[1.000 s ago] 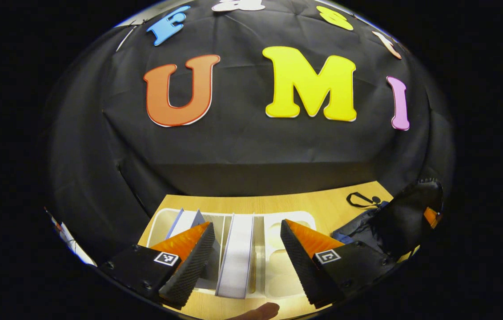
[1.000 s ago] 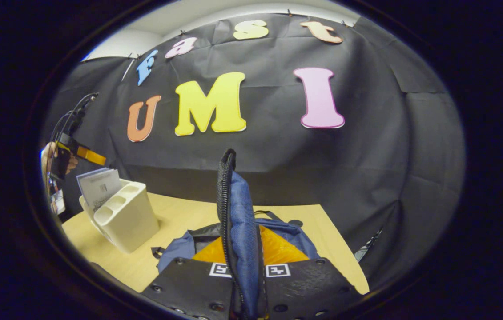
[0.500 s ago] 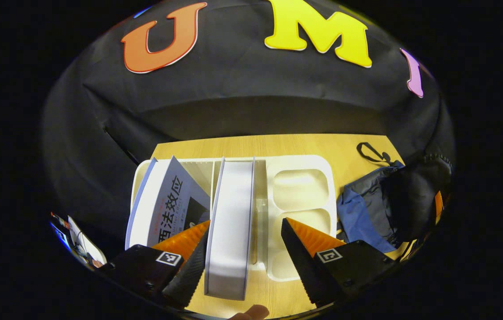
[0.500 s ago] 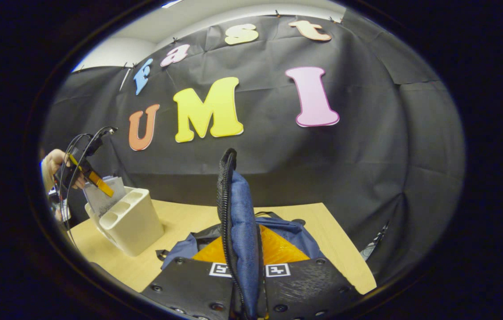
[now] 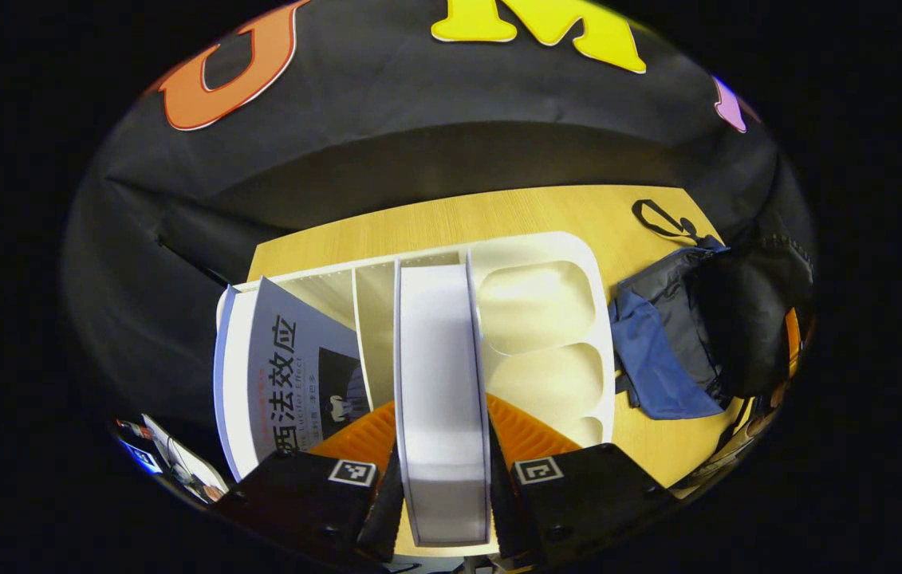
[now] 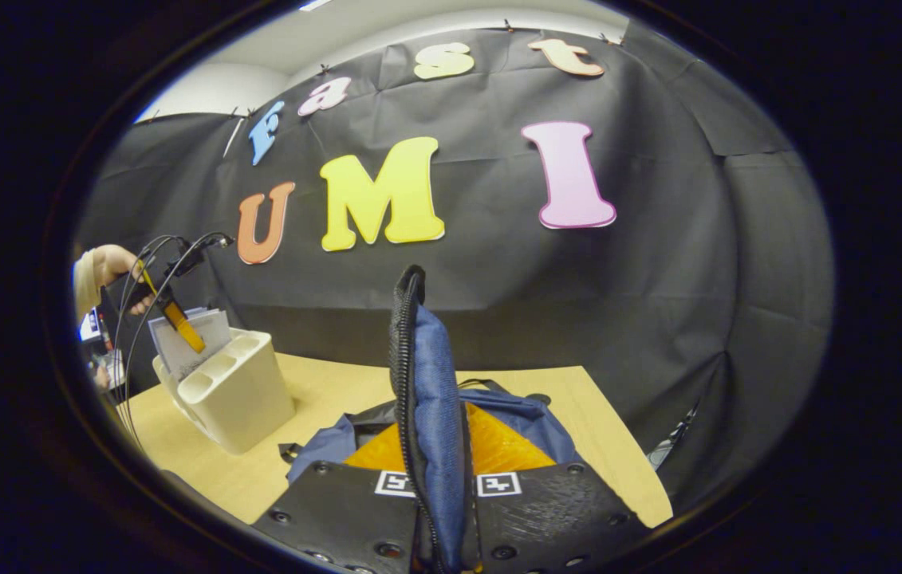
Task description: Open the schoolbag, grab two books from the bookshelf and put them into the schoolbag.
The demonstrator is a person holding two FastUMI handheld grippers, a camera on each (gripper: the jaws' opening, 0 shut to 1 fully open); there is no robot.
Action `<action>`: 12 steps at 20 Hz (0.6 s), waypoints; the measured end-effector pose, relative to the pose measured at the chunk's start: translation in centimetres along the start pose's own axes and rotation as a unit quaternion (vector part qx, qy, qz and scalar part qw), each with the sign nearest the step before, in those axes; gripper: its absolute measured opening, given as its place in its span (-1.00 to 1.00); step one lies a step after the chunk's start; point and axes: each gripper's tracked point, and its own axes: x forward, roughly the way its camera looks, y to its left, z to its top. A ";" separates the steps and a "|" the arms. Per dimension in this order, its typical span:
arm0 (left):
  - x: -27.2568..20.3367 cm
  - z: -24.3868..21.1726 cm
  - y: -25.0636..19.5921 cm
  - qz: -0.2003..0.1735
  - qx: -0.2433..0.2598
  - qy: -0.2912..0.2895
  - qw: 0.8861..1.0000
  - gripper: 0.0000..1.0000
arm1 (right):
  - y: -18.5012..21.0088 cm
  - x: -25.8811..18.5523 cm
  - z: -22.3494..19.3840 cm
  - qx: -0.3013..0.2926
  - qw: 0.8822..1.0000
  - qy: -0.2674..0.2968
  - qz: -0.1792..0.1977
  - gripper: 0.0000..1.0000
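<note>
White-edged book (image 5: 441, 399) sits clamped between left gripper (image 5: 441, 478) fingers, still in bookshelf (image 5: 546, 263); right gripper (image 6: 439, 510) pinches open schoolbag (image 6: 435, 399) flap. Neither book packed yet.

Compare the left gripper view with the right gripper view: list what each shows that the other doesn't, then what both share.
Left gripper view alone: a top-down look at the white book gripped by the left gripper, and the printed cover of the second book.

Right gripper view alone: the right gripper shut on the schoolbag flap, and the person's hand.

Both: bookshelf, schoolbag, wooden table.
</note>
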 end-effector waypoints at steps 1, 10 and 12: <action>0.0 -0.3 0.0 0.001 0.000 0.004 1.000 0.07 | 0.1 0.0 0.0 -0.006 1.000 -0.003 0.000 -0.84; -4.9 -0.3 -0.4 0.041 0.019 -0.047 0.998 -0.10 | 0.5 0.2 -0.4 -0.021 1.000 0.000 0.005 -0.84; -6.6 -0.4 -0.5 0.054 0.032 -0.057 0.996 -0.10 | 0.5 0.3 -0.5 -0.020 1.000 0.001 0.007 -0.84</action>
